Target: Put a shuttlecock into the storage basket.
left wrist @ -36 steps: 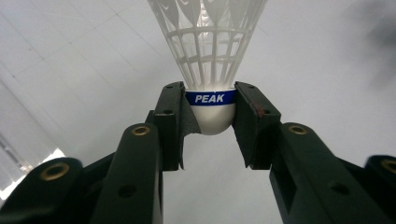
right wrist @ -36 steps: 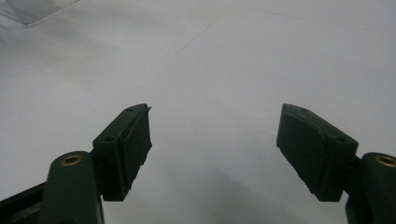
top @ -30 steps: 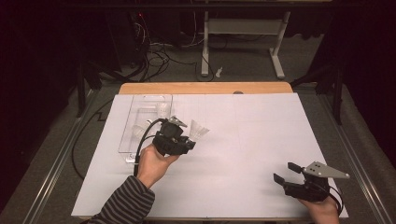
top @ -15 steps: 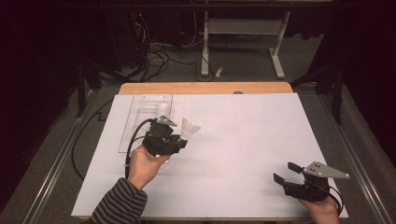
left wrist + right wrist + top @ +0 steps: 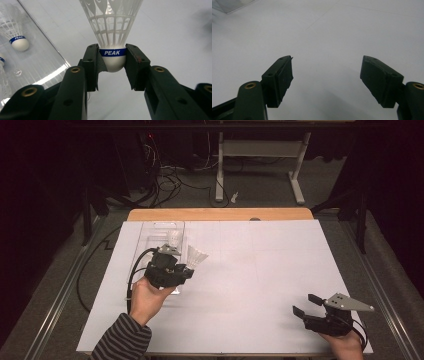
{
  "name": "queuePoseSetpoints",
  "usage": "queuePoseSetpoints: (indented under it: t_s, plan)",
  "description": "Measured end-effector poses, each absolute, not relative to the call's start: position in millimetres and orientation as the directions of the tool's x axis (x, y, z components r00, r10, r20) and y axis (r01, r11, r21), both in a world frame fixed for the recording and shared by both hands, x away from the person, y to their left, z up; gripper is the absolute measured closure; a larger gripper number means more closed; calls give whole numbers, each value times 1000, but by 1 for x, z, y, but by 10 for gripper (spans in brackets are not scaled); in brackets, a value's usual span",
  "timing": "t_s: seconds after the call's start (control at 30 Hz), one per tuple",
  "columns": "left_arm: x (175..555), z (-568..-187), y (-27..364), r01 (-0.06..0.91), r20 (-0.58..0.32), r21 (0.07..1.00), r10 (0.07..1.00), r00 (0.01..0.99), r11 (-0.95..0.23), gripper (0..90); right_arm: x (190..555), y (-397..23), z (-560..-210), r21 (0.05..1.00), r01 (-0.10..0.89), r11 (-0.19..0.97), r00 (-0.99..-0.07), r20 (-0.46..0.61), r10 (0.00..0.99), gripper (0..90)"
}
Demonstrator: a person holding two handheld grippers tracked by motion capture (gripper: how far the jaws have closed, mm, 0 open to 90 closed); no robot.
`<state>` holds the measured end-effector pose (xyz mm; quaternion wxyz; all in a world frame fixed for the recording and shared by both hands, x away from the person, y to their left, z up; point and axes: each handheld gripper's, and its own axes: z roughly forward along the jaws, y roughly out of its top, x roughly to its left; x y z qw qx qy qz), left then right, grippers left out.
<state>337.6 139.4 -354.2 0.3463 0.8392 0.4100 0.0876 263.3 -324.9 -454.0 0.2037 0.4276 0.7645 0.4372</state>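
While pinching the shuttlecock (image 5: 113, 37) by its cork, left hand-held gripper (image 5: 113, 62), right hand-held gripper (image 5: 327, 80) spread wide.

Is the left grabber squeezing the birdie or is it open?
Squeezing. The left gripper has both pads pressed against the shuttlecock at its white cork, one on each side.

The held shuttlecock (image 5: 113, 37) has its feather skirt cut off by the top edge. A second shuttlecock (image 5: 15, 37) in the clear tray (image 5: 37, 65) is partly cropped at the left edge.

A clear plastic tray (image 5: 150, 232) holding a spare shuttlecock (image 5: 18, 42) sits on the white table sheet (image 5: 260, 270).
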Motion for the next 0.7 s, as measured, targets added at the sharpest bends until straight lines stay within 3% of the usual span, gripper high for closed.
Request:
queuePoseSetpoints:
  t_s: [0.7]
  plan:
    - [338, -352, 167, 654, -149, 661, 789, 596, -369, 651, 263, -325, -454, 843, 476, 250, -551, 64, 832, 266]
